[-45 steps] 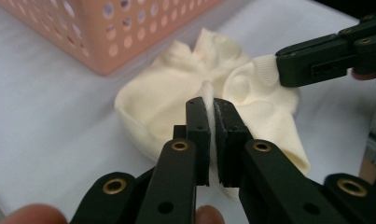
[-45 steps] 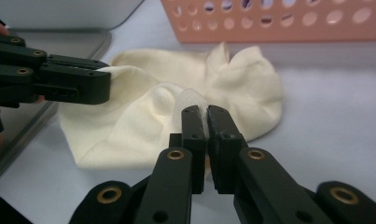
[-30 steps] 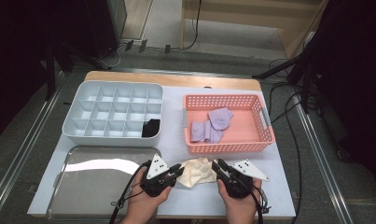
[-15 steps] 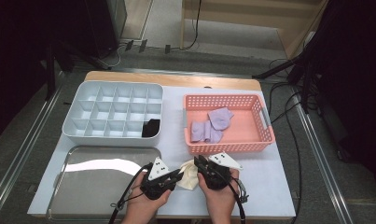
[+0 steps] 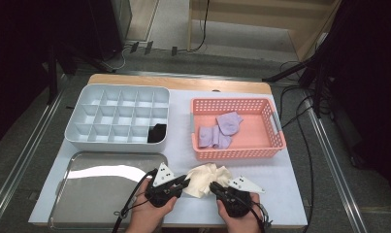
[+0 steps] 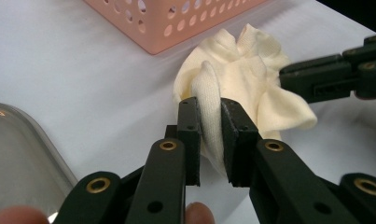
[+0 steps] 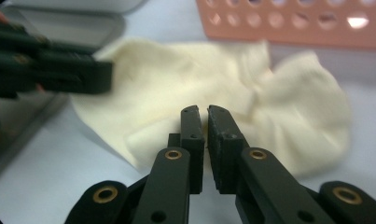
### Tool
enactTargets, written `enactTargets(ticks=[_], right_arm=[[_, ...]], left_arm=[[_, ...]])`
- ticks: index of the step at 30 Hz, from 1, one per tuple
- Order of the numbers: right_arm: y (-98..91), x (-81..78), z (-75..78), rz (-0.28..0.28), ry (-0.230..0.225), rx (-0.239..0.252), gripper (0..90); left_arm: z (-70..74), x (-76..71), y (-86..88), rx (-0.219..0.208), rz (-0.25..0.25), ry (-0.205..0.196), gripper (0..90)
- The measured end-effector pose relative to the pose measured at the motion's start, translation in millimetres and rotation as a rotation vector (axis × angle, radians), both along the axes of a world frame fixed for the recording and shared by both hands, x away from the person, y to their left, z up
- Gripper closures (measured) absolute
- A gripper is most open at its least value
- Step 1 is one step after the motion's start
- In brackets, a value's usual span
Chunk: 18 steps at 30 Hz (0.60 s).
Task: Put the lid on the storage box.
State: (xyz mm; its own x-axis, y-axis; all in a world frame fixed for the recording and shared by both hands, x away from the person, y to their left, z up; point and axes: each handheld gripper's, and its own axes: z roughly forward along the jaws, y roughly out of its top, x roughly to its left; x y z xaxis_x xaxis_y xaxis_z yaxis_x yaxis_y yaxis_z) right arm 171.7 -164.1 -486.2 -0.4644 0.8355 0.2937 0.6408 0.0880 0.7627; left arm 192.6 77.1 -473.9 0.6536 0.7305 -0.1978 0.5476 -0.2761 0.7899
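A crumpled cream cloth (image 5: 207, 174) lies on the white table near the front edge, between both grippers. My left gripper (image 5: 186, 182) comes at it from the left. In the left gripper view this gripper (image 6: 209, 100) is shut on an upright fold of the cloth (image 6: 241, 70). My right gripper (image 5: 213, 186) comes from the right. In the right gripper view its jaws (image 7: 205, 109) stand almost together over the near edge of the cloth (image 7: 176, 79), with a thin cream layer showing between them. Each gripper view also shows the other gripper's black jaws touching the cloth.
A pink basket (image 5: 236, 154) with purple socks (image 5: 219, 128) stands just behind the cloth. A grey divided tray (image 5: 118, 114) at the back left holds a black item (image 5: 157, 133). A shiny metal tray (image 5: 105, 189) lies at the front left, beside my left hand.
The right gripper first moved left onto the cloth beside the left gripper, then drew back to the right. The cloth now lies more spread between the two grippers.
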Motion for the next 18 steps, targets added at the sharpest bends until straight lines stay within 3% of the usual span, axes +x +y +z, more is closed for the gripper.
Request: enactTargets(ticks=[7, 13, 16, 18], right_arm=[[-17.9, -12.3, -4.8, -0.060, -0.001, 0.009, 76.7], [-23.0, -21.4, -2.0, -0.122, -0.006, 0.104, 63.5], [-16.6, -21.2, -4.6, -0.130, 0.008, 0.103, 62.0], [-10.8, -20.9, -9.1, -0.126, 0.023, 0.061, 65.7]], left_arm=[[0.6, 0.5, 3.0, -0.009, 0.008, 0.002, 77.9], [2.1, 2.0, 4.4, -0.033, 0.011, 0.001, 71.6], [3.2, 1.3, 3.7, -0.030, 0.007, -0.005, 73.7], [3.2, 0.8, 3.4, -0.025, 0.001, -0.002, 78.2]])
